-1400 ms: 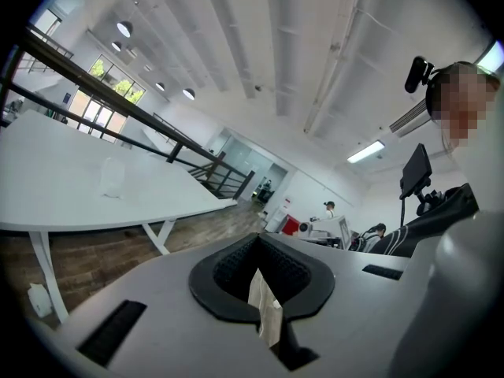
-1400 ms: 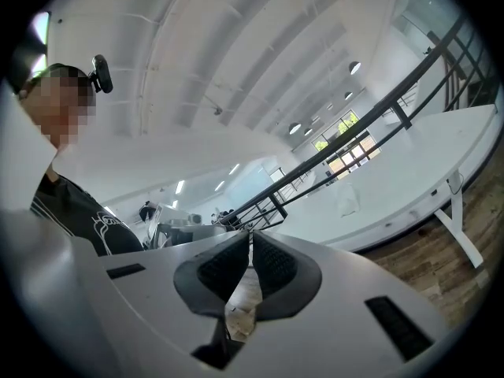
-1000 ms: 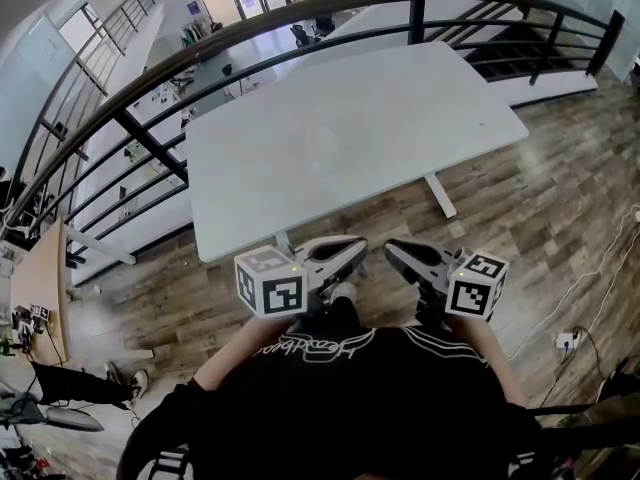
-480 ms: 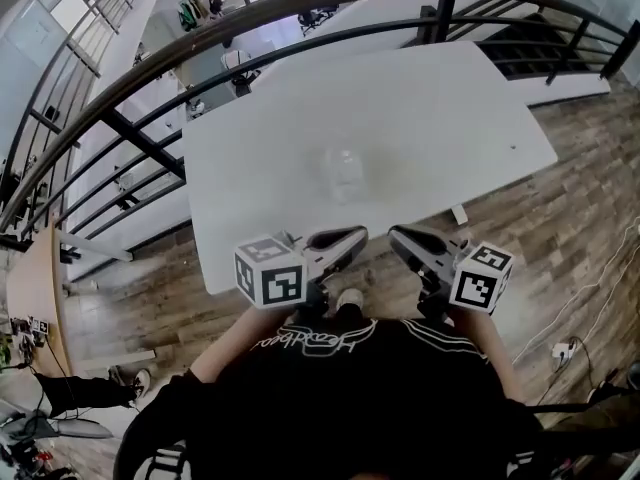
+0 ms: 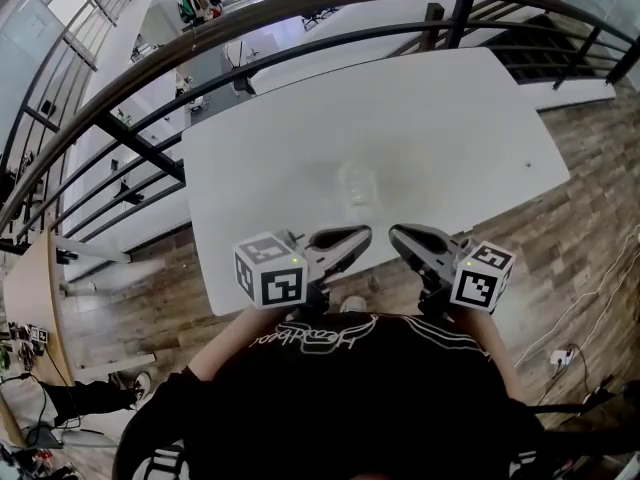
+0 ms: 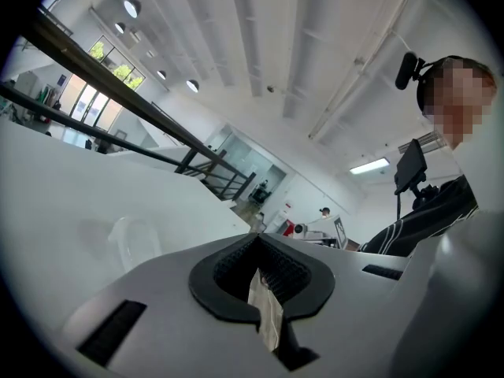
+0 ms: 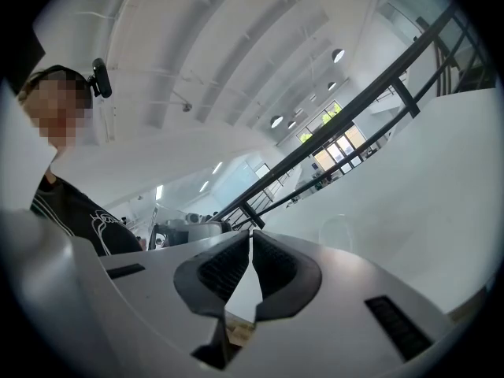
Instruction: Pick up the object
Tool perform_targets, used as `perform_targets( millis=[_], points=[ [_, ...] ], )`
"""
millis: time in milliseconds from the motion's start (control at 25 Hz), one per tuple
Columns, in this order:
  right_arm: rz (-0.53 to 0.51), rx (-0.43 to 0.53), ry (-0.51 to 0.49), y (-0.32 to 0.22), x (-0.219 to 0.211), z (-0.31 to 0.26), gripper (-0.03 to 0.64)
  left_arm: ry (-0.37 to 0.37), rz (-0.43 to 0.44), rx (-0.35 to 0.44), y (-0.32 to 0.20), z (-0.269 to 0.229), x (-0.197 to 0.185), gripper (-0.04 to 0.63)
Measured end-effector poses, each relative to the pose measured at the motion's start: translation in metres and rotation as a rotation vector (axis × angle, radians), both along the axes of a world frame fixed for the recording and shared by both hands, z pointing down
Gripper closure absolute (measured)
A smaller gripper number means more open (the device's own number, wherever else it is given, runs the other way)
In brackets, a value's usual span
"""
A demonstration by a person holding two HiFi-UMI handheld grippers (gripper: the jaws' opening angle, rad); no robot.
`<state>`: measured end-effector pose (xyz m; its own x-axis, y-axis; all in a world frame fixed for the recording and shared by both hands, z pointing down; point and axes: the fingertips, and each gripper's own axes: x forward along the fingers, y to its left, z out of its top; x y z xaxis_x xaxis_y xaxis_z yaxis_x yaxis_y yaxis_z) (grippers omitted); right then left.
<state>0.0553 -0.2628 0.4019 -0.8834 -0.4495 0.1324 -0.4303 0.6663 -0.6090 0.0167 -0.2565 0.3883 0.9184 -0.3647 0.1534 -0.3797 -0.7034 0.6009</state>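
Clear and almost see-through, the object [image 5: 357, 184] sits alone on the white counter [image 5: 460, 138], in its near half and just ahead of both grippers. It looks like a small cup, though its exact shape is hard to tell. Nothing crowds it, so either side could reach in. The left gripper [image 5: 355, 240] and right gripper [image 5: 405, 240] hover side by side at the counter's near edge, short of the object, each with its fingers closed on nothing. This looks like a ready pose, and the fingers must part before they can straddle it.
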Motion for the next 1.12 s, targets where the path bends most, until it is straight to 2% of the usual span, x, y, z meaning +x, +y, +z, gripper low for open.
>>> perform_targets(
  millis=[240,480,640,760,920,1120],
  points=[
    [0.011,-0.02,0.002,-0.028,-0.007,0.011,0.597,-0.019,0.046,-0.002,-0.026,0.017,-0.006,0.588],
    [0.037,-0.059,0.011,-0.046,-0.005,0.034,0.597,-0.068,0.027,-0.038,-0.056,0.051,-0.016,0.586],
    [0.051,-0.087,0.005,-0.061,-0.001,0.047,0.597,-0.085,-0.027,-0.088,-0.084,0.078,-0.023,0.57],
    [0.052,-0.105,0.008,-0.073,0.004,0.059,0.597,-0.102,-0.078,-0.129,-0.109,0.1,-0.026,0.51],
    [0.051,-0.119,0.035,-0.083,0.004,0.071,0.597,-0.156,-0.167,-0.167,-0.137,0.128,-0.042,0.469],
    [0.067,-0.136,0.035,-0.097,0.008,0.081,0.597,-0.243,-0.198,-0.203,-0.161,0.162,-0.049,0.437]
  ],
)
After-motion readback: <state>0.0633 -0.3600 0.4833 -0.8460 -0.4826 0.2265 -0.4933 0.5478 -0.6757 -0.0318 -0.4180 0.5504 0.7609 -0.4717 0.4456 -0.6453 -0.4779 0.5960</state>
